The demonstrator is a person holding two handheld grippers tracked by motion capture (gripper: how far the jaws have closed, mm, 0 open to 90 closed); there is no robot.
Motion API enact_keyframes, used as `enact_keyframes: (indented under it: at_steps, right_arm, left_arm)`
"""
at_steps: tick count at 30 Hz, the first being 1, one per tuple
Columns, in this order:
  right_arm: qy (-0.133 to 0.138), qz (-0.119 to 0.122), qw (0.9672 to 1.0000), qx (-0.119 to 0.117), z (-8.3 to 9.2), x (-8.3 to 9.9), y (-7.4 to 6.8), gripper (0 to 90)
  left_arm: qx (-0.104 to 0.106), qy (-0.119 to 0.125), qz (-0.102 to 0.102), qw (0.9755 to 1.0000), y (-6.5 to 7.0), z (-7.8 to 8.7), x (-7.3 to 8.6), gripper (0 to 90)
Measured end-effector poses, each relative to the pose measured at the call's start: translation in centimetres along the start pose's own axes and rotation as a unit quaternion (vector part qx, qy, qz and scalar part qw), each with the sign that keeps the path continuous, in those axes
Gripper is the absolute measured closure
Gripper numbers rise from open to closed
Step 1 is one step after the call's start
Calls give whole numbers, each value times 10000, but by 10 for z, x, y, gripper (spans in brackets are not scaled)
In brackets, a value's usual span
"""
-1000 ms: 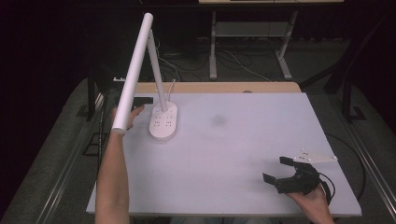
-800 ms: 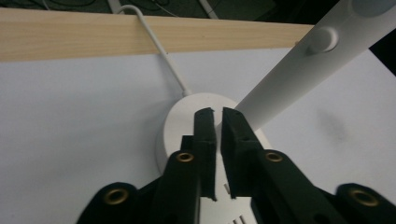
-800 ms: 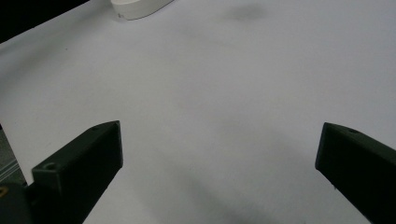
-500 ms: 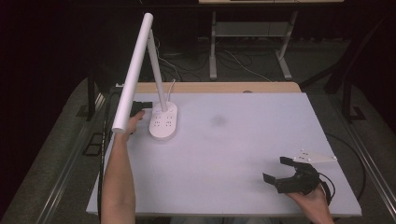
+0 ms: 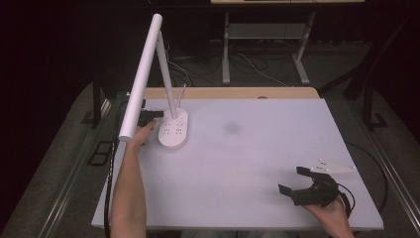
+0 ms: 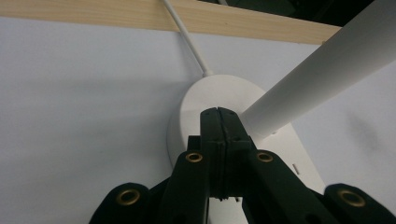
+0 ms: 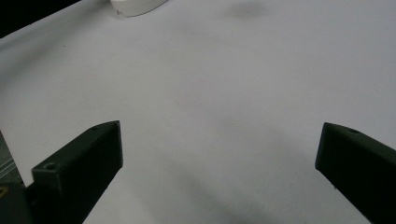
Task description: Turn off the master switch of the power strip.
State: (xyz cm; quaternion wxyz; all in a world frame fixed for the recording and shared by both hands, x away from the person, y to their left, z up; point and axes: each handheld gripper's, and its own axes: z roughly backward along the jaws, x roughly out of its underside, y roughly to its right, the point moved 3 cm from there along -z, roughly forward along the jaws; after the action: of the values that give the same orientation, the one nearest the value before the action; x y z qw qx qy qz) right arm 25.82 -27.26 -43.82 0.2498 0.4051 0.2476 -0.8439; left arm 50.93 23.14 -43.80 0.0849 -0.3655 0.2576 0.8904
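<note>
Presently the left gripper has its jaws pressed flat together with nothing between them, having just finished closing; its tip sits over the oval base of the white desk lamp. The lamp stands near the table's far left corner, its cord running toward the wooden far edge. The lamp's long tube head slants out past the left edge (it hides part of the left gripper in the high view). The right gripper rests near the near right corner, well apart from the lamp, jaws spread wide and empty over bare tabletop.
</note>
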Motion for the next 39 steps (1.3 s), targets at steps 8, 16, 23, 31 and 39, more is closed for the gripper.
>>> enact_keyframes:
  at_steps: [8, 16, 23, 31, 39]
  right_arm:
    - [0, 10, 10000, -4, 0, 0, 1, 3]
    - [-16, 13, 10000, -13, 0, 0, 1, 3]
    - [-52, 13, 10000, -36, -1, 0, 0, 3]
    - [-57, 62, 10000, -30, -1, 1, 0, 3]
    - [-83, 141, 9999, -39, -1, 1, -2, 3]
  left_arm:
    - [8, -3, 61, 10000, 2, -9, 3, 897]
    - [28, -15, 127, 9999, 3, -13, 4, 895]
    - [95, 50, 153, 9998, 5, -17, 4, 877]
    - [-39, 58, 58, 10000, 8, -20, 5, 898]
    - [67, 37, 341, 9994, 4, -19, 6, 900]
